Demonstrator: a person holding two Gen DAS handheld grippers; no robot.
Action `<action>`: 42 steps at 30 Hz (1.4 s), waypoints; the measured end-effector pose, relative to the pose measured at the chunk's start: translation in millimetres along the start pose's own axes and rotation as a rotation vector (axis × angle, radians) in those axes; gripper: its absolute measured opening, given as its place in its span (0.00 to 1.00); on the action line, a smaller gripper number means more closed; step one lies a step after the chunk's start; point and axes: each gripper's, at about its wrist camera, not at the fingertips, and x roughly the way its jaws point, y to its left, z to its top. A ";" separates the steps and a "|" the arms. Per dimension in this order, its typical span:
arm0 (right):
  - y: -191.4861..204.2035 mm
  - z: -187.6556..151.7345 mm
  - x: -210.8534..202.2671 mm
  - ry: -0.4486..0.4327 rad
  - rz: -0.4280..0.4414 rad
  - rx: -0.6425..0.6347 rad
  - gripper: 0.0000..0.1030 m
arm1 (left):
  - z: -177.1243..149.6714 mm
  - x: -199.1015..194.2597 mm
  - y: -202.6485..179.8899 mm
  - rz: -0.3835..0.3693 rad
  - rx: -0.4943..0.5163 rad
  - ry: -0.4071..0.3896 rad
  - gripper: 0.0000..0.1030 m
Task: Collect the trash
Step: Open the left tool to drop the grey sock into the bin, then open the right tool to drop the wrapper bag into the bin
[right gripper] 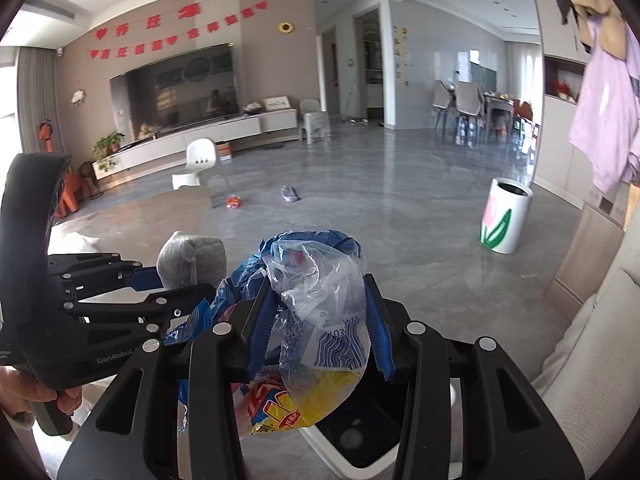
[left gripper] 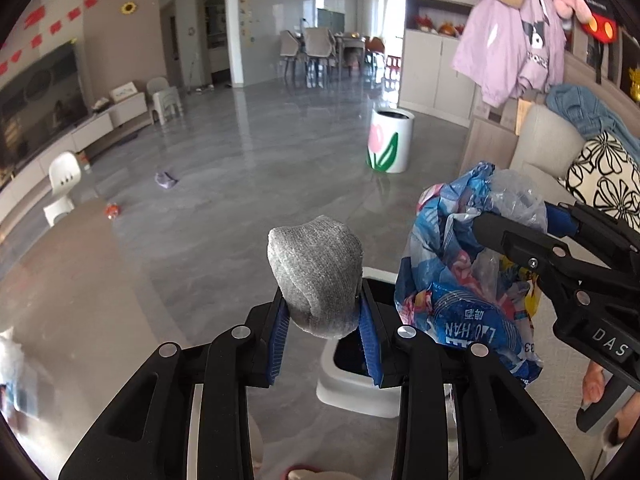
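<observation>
Trash fills both grippers above a white bin [left gripper: 352,396] with a dark opening on the grey floor: the left gripper [left gripper: 324,328] is clamped on a rolled grey sock [left gripper: 316,276], its rounded end sticking up past the blue pads, while the right gripper [right gripper: 316,332] pinches a crumpled wad of wrappers [right gripper: 316,304], clear film over blue, red and yellow printed plastic. Farther off on the floor stands a white tulip-painted bin [right gripper: 505,216]
</observation>
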 end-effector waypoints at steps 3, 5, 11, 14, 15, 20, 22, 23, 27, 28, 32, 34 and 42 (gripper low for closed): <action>-15.1 -5.9 2.8 0.008 -0.033 0.008 0.43 | 5.1 18.4 -14.5 -0.020 0.017 0.021 0.31; -25.8 -10.2 3.8 0.012 -0.055 0.019 0.43 | 6.2 32.1 -23.0 -0.030 0.031 0.035 0.31; -60.2 -28.6 2.5 0.044 -0.121 0.068 0.43 | 10.2 66.7 -43.5 -0.090 0.086 0.091 0.39; -71.9 -37.2 3.4 0.070 -0.150 0.089 0.43 | 12.8 80.0 -52.5 0.014 0.114 0.093 0.95; -75.7 -39.4 3.7 0.076 -0.153 0.097 0.43 | 13.1 79.3 -52.3 0.028 0.119 0.073 0.95; -86.0 -47.6 11.2 0.100 -0.157 0.118 0.43 | 13.6 88.3 -42.5 0.023 0.091 0.093 0.95; -87.4 -48.0 14.9 0.099 -0.150 0.119 0.43 | 11.1 89.4 -37.6 0.030 0.079 0.094 0.95; -86.7 -48.0 19.0 0.100 -0.145 0.119 0.43 | 10.6 88.8 -33.2 0.044 0.071 0.092 0.95; -87.3 -50.1 41.0 0.099 -0.116 0.122 0.43 | 11.9 89.0 -27.0 0.061 0.048 0.079 0.95; -87.1 -50.4 46.5 0.101 -0.109 0.123 0.43 | 11.6 88.7 -24.7 0.067 0.047 0.079 0.95; -78.5 -53.1 66.3 0.107 -0.109 0.099 0.43 | 9.2 86.4 -13.9 0.102 0.046 0.074 0.95; -72.5 -55.1 76.1 0.127 -0.122 0.073 0.47 | 7.4 84.0 -10.1 0.119 0.051 0.069 0.95; -78.1 -64.9 98.9 0.178 -0.087 0.059 0.96 | 8.2 71.8 10.1 0.142 0.025 0.048 0.95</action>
